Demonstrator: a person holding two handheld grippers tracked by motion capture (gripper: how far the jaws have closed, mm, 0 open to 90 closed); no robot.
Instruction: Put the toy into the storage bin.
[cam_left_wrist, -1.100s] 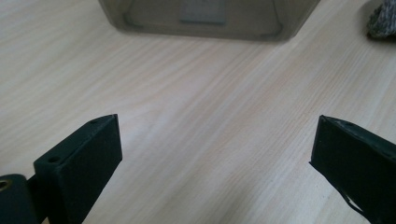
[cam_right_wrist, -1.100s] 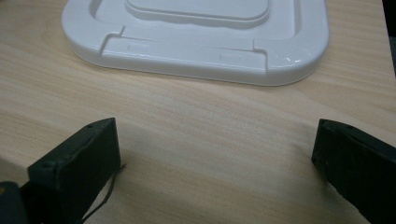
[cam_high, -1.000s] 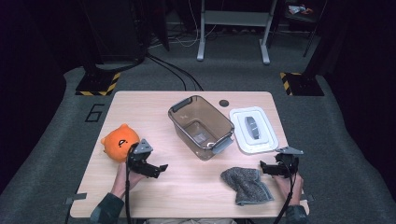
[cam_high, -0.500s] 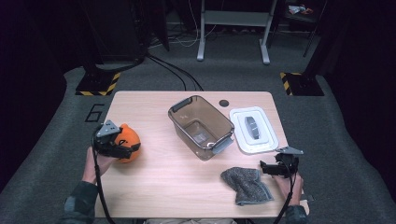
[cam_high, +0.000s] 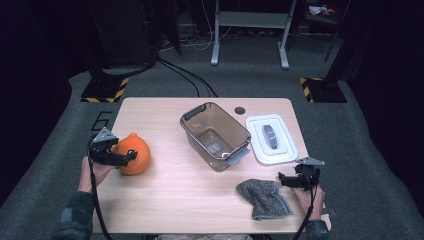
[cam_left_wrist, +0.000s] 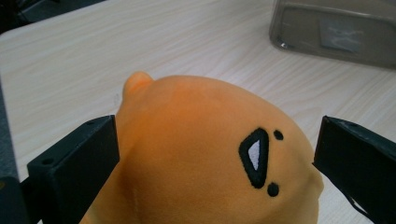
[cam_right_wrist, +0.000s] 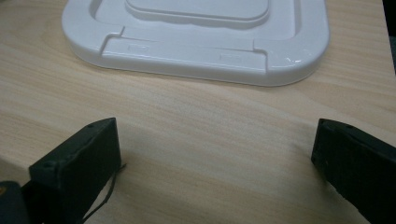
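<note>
Plush toy (cam_left_wrist: 205, 158) — orange, rounded, with a small nub on top and a black-stitched face — is sitting near the desk's (cam_high: 165, 200) left edge, between the jaws of your left gripper (cam_high: 121, 156). Those jaws are standing spread on either side of it, not clamping. Off to the toy's right a clear brown container (cam_high: 215, 135) is standing open, its white lid (cam_high: 271, 139) lying flat just beside it, and a grey cloth (cam_high: 262, 197) is lying near the front edge. Your right gripper (cam_high: 283, 180) is hovering released, low over bare desk beside the cloth — jaws wide, pointing at the lid.
</note>
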